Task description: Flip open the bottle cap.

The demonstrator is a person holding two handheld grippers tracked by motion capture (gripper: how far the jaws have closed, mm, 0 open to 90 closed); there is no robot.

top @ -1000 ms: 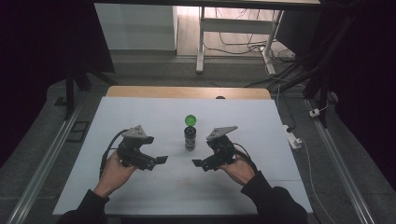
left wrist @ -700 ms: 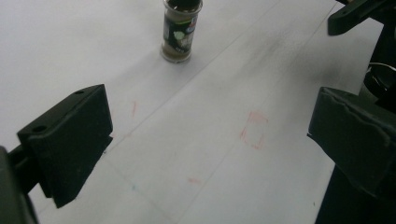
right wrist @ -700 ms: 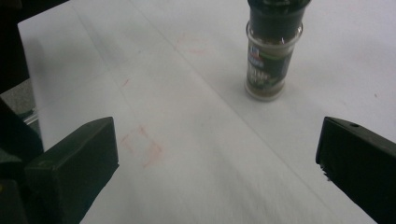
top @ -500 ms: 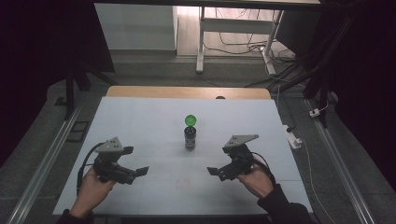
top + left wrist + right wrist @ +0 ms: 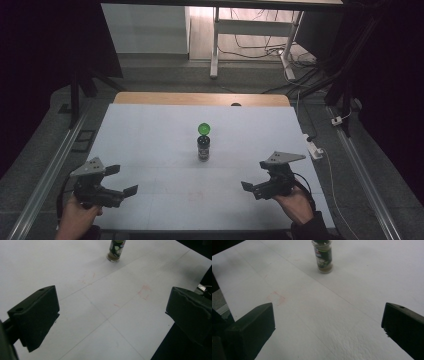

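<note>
High view first: both tongs have pulled back toward the near edge of the desk (image 5: 150, 125) and spread apart, left tongs (image 5: 121, 180) now at the near left corner, right tongs (image 5: 254, 188) toward the near right. A second ago they were flanking the little spice jar (image 5: 203, 148), which hasn't budged: upright mid-desk, with its green cap (image 5: 204, 128) lying just beyond it on the far side.

Left gripper view: jaws wide apart, nothing between them, jar (image 5: 116, 250) well off up top (faint red scuffs on the desk in between).

Right gripper view: same deal, jaws released and empty, jar (image 5: 323, 256) open-topped ahead.

My read is the cap-off job looks done and the hands are just retreating to rest.
</note>
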